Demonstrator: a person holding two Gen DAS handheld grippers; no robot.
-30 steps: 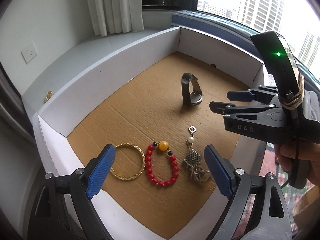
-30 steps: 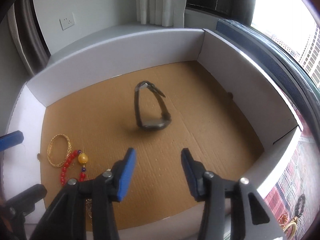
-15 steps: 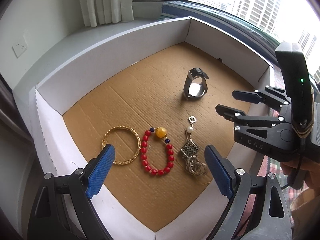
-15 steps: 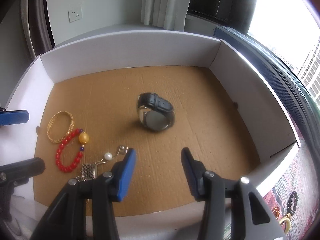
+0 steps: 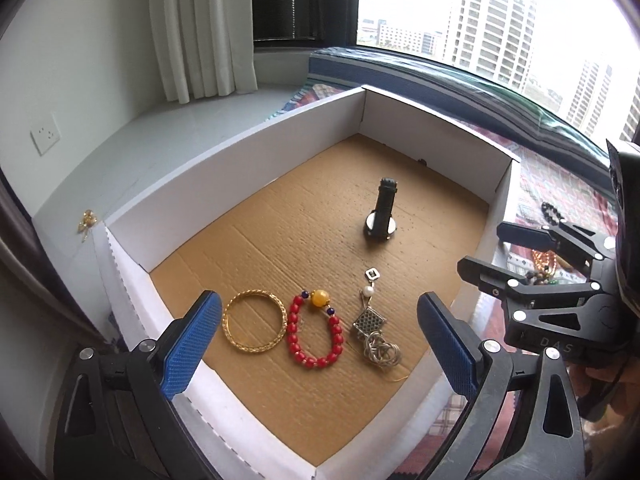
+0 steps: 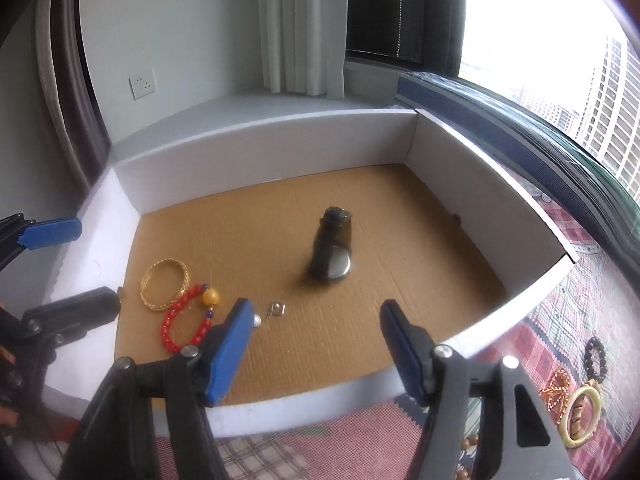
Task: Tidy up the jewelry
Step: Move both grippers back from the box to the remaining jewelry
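While your two tools hang over the box, both jaws have just been spreading and grip nothing.

Left tool (image 5: pixel 318 334) frames the gold bangle (image 5: pixel 255 326), red bead bracelet (image 5: pixel 315 331) and silver pendant (image 5: pixel 371 330); the black watch (image 6: pixel 331 252) stands at twelve o'clock of your right tool (image 6: pixel 316 338), inside the white-walled cardboard box (image 5: pixel 224 184).

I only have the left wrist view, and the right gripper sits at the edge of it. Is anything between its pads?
Observer: No. The right gripper is open with nothing between the pads; its jaws have just been opening.
Operator: What is left outside the box on that side?
Observer: A pale bangle lies on the patterned cloth right of the box, out of your view.
Operator: Anything near it?
Observer: An orange bead chain touches it, and a dark bead bracelet lies just beyond.
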